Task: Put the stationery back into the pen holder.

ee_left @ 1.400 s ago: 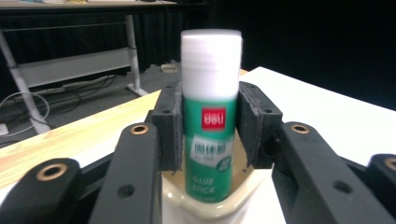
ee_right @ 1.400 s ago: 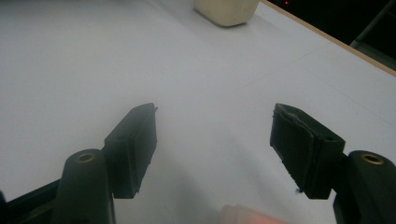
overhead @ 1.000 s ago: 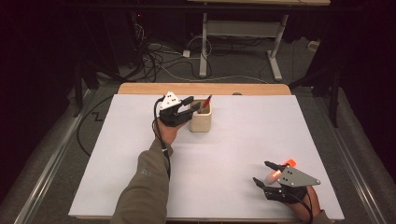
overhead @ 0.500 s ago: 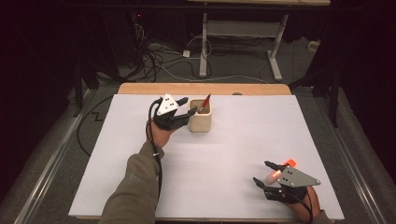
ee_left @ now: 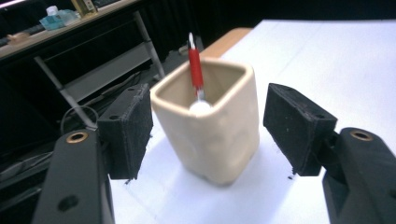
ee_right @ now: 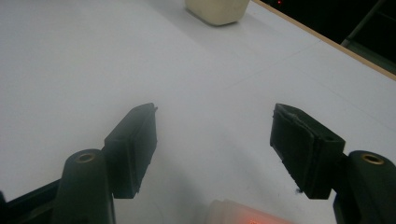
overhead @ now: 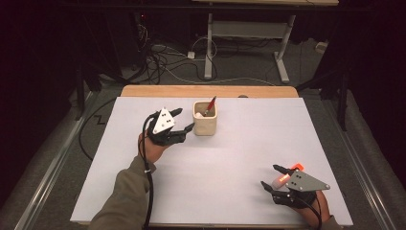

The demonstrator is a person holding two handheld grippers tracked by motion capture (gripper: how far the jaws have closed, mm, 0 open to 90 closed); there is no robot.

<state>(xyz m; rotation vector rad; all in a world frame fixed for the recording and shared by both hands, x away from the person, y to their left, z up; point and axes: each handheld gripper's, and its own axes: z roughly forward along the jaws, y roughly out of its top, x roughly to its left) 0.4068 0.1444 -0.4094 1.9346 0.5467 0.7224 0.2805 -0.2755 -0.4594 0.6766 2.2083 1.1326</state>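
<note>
From above, the left gripper (overhead: 184, 120) sits just left of the cup (overhead: 205, 124) near the worktop's (overhead: 239, 158) far edge. Its jaws have just been opening and stand apart. Best to draw straight back so the cup stays upright.

Through the left gripper view, the cream cup (ee_left: 212, 126) looks glazed, squarish with rounded corners, holding a red pen (ee_left: 195, 67).

In the right gripper view, the right gripper (ee_right: 212, 144) hangs with its jaws apart over bare white worktop.

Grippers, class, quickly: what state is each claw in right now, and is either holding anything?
Left claw: open, jaws just widened; the beige cup stands between them, unpressed.
Right claw: open, holding nothing.
</note>
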